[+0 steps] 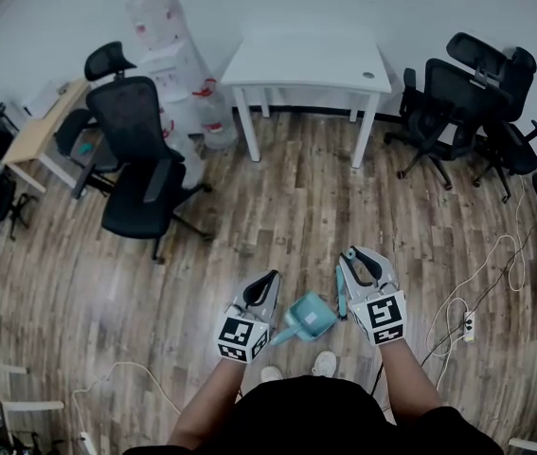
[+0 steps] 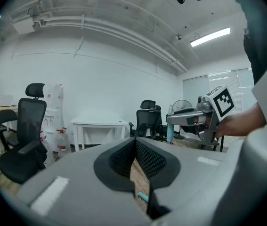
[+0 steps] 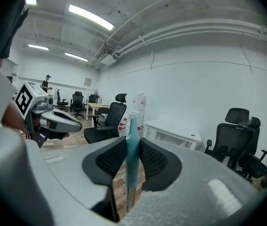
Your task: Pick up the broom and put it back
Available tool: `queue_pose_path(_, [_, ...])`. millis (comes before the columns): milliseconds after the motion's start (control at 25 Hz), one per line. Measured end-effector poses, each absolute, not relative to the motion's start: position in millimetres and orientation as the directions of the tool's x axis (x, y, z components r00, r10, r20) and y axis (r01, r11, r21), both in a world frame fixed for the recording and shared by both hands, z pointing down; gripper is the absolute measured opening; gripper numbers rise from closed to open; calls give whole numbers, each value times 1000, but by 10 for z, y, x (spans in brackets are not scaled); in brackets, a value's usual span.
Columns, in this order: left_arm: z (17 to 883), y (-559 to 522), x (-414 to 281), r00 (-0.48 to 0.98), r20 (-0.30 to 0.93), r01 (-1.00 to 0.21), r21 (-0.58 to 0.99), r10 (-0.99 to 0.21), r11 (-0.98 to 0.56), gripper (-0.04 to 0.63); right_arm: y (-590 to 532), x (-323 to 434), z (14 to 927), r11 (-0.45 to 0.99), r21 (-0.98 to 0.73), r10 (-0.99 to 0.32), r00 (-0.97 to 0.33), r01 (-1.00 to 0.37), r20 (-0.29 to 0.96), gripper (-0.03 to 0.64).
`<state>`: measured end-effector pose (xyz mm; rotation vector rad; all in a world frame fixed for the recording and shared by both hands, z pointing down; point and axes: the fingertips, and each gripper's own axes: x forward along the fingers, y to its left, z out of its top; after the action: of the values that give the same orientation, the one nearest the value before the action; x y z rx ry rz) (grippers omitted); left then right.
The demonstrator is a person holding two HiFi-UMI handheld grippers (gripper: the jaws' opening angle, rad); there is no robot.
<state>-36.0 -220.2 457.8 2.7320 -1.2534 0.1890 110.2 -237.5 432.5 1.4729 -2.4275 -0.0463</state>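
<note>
Head view, near to far. The person's shoes [image 1: 323, 363] stood at the near edge of the wood floor [image 1: 325, 188]. Just ahead, the left gripper [image 1: 270, 279] was closed, pad tips together, with nothing between them. The right gripper [image 1: 356, 257] was clamped on the broom's teal handle [image 1: 342, 290]. The handle stood upright, and in the right gripper view its tapered top poked just above the jaws. A teal dustpan [image 1: 306, 318] sat between the two grippers, just beside the handle; contact between them could not be told, and the broom head was hidden.

Handling, as a judgement: the broom was probably light and stiff. Held so near its top, the long shaft would tend to swing, and the smooth plastic could twist in the pads. A second hold lower down with the free left gripper would steady it.

A power strip [image 1: 470, 325] with loose cables lay toward the floor's right edge, a snag risk for a trailing broom head. A black office chair [image 1: 140, 159] stood mid-floor at left, and more chairs [image 1: 467, 102] crowded the far right corner. A white table [image 1: 306, 64] and wrapped water bottles [image 1: 169, 55] lined the far edge.
</note>
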Motion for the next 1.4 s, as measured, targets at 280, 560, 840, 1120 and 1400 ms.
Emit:
queue_pose_path(280, [4822,-2101,-386,631,228,-772,87,-741,-630,17,-2351,1086,4642,509,183,-843,-444,-841,304,95])
queue_pose_path(560, [5125,-1931,-461,602,286,-795,131,-746,-592,16,-2252,1056,4997,557,189,-801,-465,-808,377,95])
queue_pose_path(840, [5424,-1770,-510,576,344,-815,162,-742,-557,17,-2195,1061,5421,601,182,-759,-483,-779,436,95])
queue_pose_path(1120, [5659,-1621,-548,547,388,-835,184,-742,-519,17,-2166,1058,5734,637,216,-729,-488,-740,480,95])
queue_pose_path(1400, [5787,-1518,-561,526,405,-849,193,-748,-492,16,-2051,1010,6053,674,253,-702,-494,-695,512,95])
